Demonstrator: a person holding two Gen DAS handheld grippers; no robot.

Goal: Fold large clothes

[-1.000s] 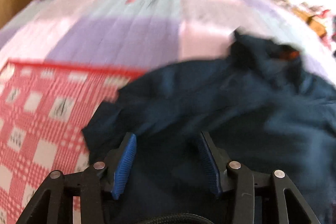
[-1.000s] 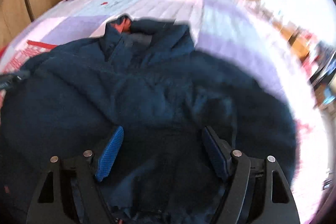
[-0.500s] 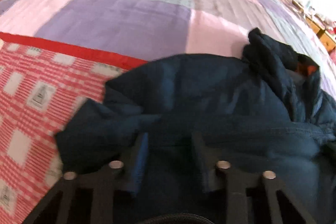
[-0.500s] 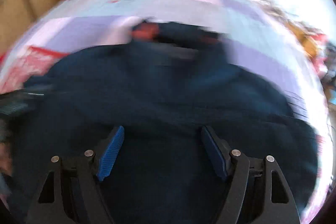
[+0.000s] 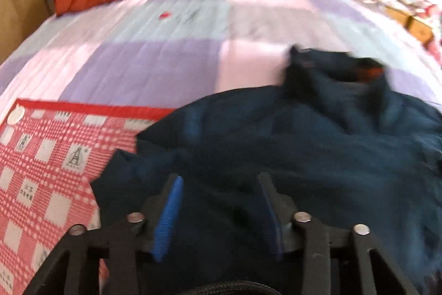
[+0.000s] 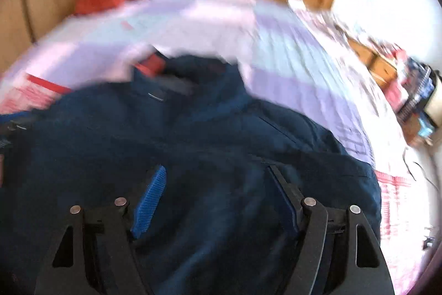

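Lying crumpled on the bed (image 5: 171,62), the dark blue jacket (image 5: 290,145) spreads beneath and ahead of both grippers. The left gripper (image 5: 221,209) has just been opening, jaws apart above the cloth; the right gripper (image 6: 218,198) stands wide, gripping nothing.
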